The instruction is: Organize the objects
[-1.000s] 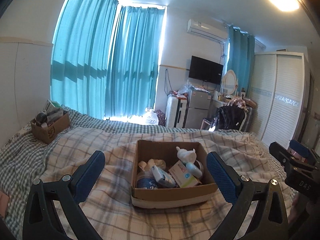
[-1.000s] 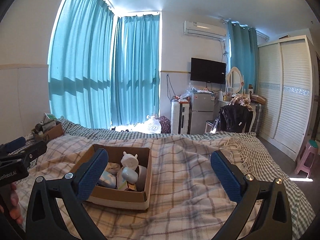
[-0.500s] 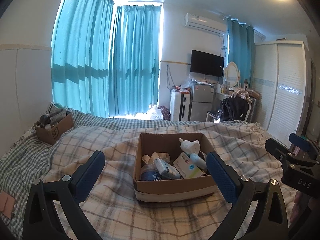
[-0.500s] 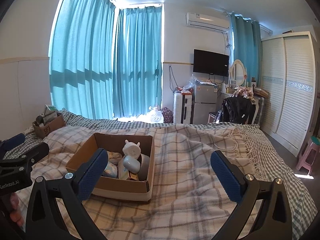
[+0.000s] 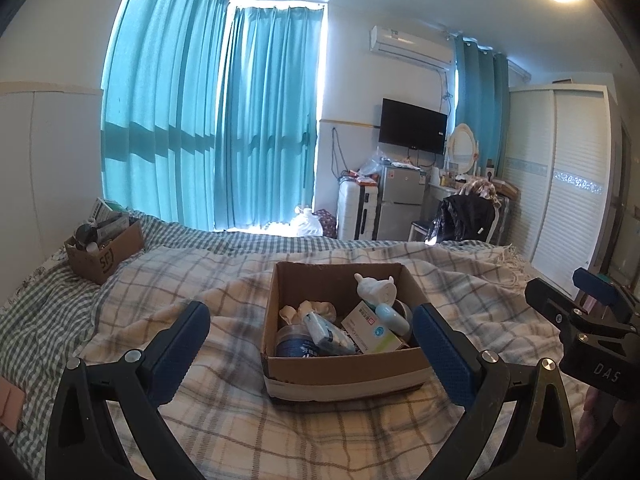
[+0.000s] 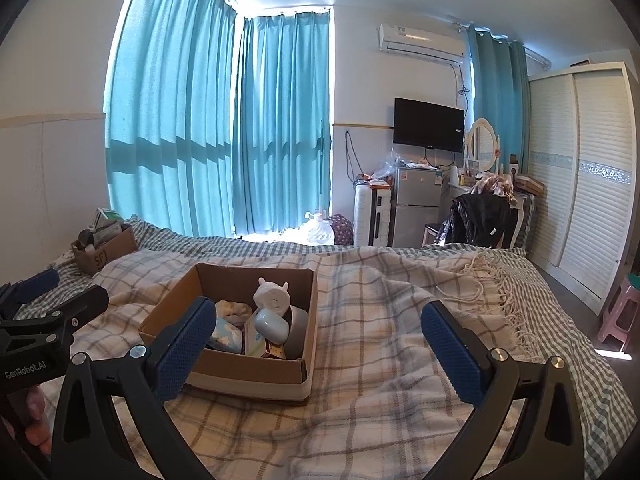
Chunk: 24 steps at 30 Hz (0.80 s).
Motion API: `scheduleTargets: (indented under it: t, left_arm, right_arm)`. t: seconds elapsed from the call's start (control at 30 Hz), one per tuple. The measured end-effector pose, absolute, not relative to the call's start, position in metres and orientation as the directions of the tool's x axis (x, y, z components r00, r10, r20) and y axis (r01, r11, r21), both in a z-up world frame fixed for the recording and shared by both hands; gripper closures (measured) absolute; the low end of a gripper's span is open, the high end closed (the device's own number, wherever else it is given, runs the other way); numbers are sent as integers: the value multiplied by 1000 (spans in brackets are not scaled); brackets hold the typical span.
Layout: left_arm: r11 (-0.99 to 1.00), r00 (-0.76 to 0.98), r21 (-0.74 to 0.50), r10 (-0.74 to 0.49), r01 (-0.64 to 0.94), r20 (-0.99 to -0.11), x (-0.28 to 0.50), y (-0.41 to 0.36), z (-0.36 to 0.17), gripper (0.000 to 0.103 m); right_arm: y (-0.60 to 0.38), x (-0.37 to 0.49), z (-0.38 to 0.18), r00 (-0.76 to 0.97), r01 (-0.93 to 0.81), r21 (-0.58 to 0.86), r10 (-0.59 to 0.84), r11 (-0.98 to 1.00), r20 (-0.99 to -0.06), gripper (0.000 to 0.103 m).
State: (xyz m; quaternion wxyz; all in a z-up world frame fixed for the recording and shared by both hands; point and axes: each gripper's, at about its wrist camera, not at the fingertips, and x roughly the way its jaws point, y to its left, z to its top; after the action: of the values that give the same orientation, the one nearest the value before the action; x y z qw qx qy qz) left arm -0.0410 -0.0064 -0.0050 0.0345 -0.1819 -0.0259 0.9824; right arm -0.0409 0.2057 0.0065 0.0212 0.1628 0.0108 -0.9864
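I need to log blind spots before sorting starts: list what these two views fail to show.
- Near cardboard box: lower contents hidden under the white bottle and medicine carton, both views.
- Far cardboard box: items too small to identify, both views.
- Medicine carton print: too small to read.
- Left gripper and right gripper: handles cut off by the bottom edge.

Left tool (image 5: 310,338) black-framed, blue dimpled pads, silver screws; right tool (image 6: 318,338) alike.
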Motion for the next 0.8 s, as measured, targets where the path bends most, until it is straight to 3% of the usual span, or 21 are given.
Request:
scheduleTargets:
  t: [0.8]
  left_arm:
    - [-996,-926,-78,75,-49,-371,-44,-11,-6,0]
  right_arm:
    - [204,-39,4,-945,41,-14,-35,-999,-324,0]
